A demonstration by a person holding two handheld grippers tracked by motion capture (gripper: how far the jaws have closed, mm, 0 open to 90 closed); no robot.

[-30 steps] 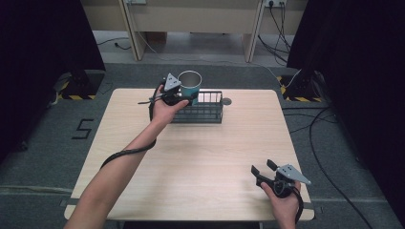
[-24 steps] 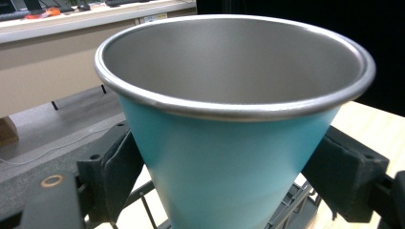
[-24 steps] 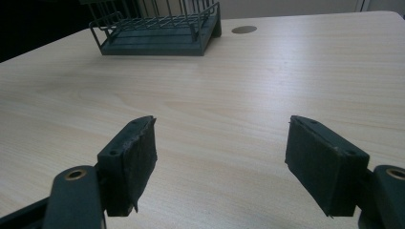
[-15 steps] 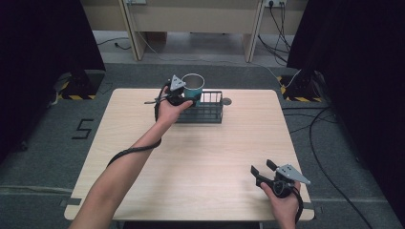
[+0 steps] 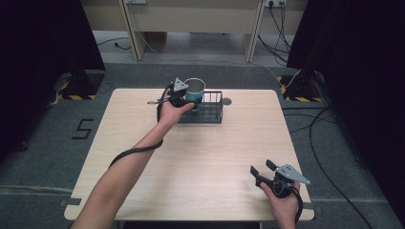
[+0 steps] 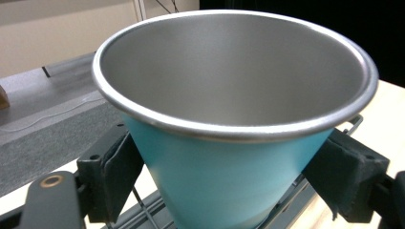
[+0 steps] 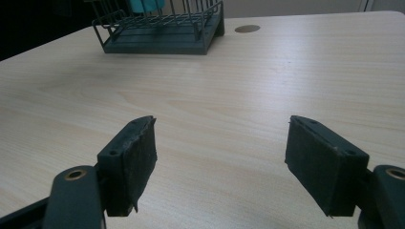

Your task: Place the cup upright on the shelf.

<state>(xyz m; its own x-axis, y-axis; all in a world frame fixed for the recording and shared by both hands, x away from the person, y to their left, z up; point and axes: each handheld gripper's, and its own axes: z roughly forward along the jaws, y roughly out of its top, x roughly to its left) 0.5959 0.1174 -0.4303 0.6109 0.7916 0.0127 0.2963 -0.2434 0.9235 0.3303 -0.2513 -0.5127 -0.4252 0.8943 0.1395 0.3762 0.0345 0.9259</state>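
Note:
A teal cup (image 5: 195, 90) with a bare steel inside (image 6: 229, 71) sits in my left gripper (image 5: 190, 98), which is shut on its lower wall, one pad (image 6: 117, 179) on each side. The cup hangs upright over the left end of a dark wire basket (image 5: 210, 112) at the table's far edge, its base down among the wires (image 6: 148, 210). My right gripper (image 5: 261, 168) rests near the front right corner of the table, open, with bare tabletop between its pads (image 7: 133, 162). From there the basket (image 7: 162, 36) and the cup (image 7: 147, 5) stand far off.
The light wooden table (image 5: 200, 157) has a round cable hole (image 5: 226, 101) just right of the basket. The left gripper's cable (image 5: 131, 152) trails along the forearm. Dark curtains and floor cables surround the table.
My left gripper has carried the cup slightly right and down, lower into the basket's left end. The right gripper has stayed still and open.

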